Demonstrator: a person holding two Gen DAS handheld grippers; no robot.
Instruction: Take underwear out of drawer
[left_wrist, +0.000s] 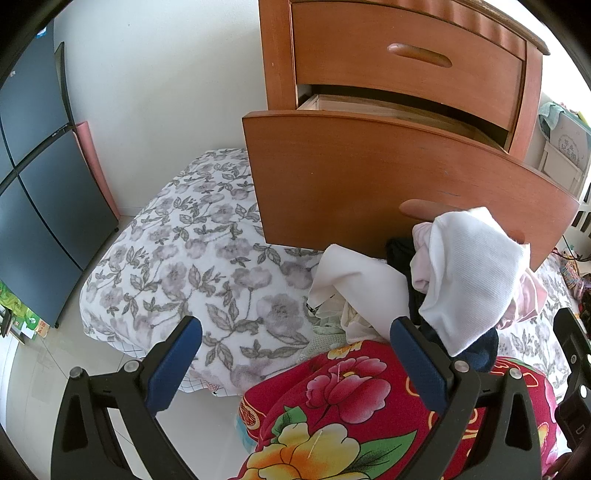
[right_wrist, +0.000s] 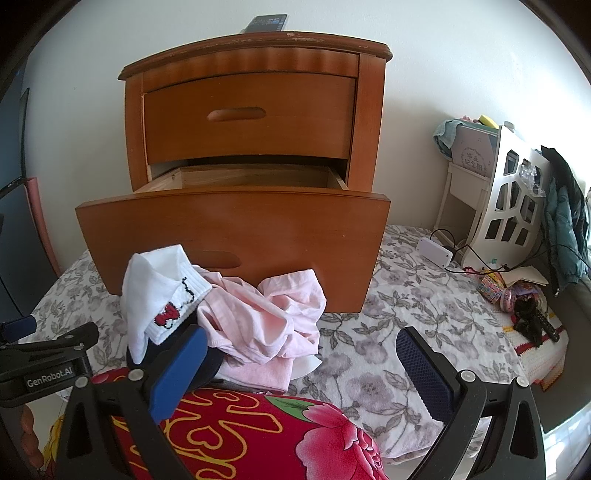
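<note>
Left gripper (left_wrist: 295, 339) and right gripper (right_wrist: 301, 350) both hover with jaws spread wide, gripping nothing.

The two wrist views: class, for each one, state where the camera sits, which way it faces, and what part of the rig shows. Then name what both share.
Left wrist: sits behind the left gripper, low and left of the nightstand, facing its pulled-out lower drawer at an angle; both blue fingers, open, show.
Right wrist: sits behind the right gripper, facing the drawer front squarely; open fingers show, with the left gripper at the left edge.
Shared: nightstand, open drawer, the clothes pile with its white garment, floral bedsheet, red quilt.
</note>
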